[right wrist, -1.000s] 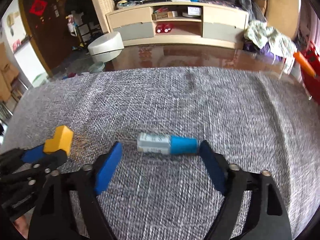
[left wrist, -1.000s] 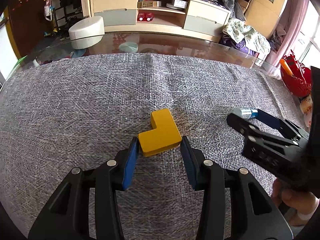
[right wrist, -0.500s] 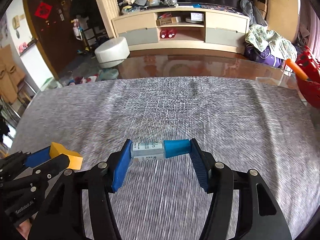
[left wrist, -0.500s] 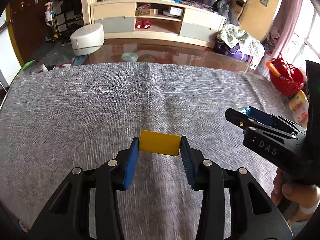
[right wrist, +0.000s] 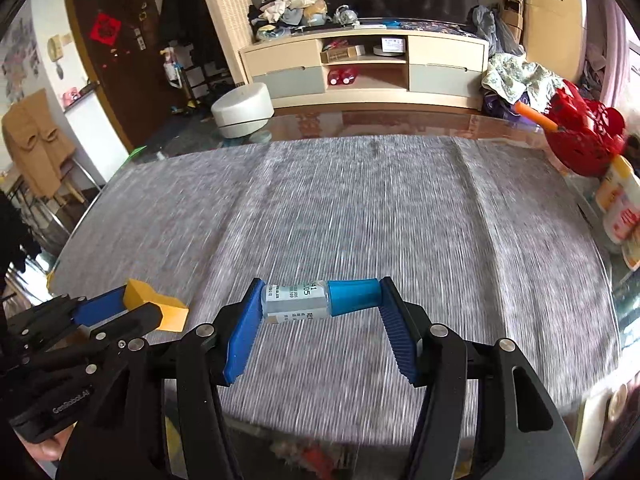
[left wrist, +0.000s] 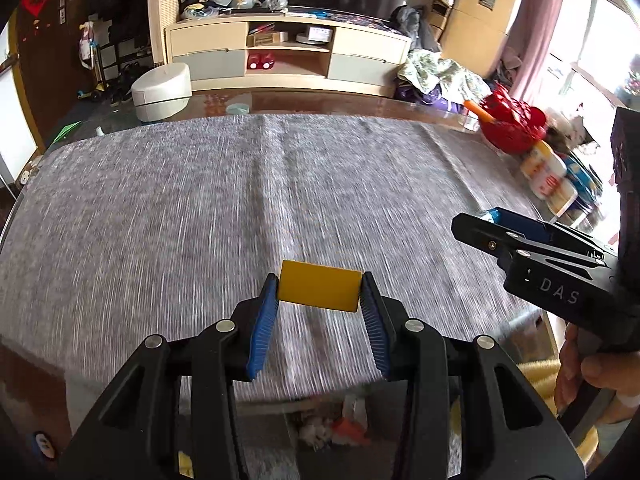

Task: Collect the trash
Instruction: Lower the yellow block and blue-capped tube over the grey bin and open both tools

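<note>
My left gripper is shut on a yellow L-shaped block and holds it well above the grey cloth; the block also shows in the right wrist view. My right gripper is shut on a small bottle with a white label and blue cap, held crosswise above the cloth. The right gripper shows at the right of the left wrist view, with the bottle's blue cap just visible.
A glass table edge runs past the cloth's far side. A red basket and a yellow-white bottle stand at the right edge. Below the table's near edge lies a blurred pile of litter. A TV cabinet stands behind.
Both grippers closed on their objects and lifted them off the cloth, pulling back toward the table's near edge. The cloth now looks farther below.
</note>
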`<state>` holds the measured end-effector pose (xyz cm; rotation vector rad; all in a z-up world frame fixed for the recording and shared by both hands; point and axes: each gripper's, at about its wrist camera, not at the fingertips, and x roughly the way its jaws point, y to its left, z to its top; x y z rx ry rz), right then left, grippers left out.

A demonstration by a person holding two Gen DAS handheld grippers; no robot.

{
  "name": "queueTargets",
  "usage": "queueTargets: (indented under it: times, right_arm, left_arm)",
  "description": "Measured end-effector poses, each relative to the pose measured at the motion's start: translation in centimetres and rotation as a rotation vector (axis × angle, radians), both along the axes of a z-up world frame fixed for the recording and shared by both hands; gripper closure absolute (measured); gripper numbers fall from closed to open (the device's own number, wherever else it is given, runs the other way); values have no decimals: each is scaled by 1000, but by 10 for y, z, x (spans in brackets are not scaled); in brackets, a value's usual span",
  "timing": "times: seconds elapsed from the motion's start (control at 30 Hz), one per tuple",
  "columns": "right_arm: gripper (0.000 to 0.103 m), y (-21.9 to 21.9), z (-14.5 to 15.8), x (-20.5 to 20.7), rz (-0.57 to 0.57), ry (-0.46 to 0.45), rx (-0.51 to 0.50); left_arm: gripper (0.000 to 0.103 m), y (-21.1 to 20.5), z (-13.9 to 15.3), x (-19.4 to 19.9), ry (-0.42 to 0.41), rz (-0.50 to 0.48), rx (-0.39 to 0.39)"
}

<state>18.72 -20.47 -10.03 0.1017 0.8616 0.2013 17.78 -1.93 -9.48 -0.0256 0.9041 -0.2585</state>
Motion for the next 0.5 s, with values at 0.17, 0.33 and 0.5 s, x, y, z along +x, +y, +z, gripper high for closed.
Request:
queueTargets:
  times: [0.17,0.33,0.5]
  right_arm:
    - [44,3,-2,-42,19,-1,6]
    - [44,3,-8,-74,21,5,21]
    - [44,5,-22,-102,23,22,16]
  left_arm:
    - [64,1,0,-40,-4,-16,-3]
    - [64,2,-13,-74,18,-24,-6]
    - [64,2,-30,-103,44,-28,-11]
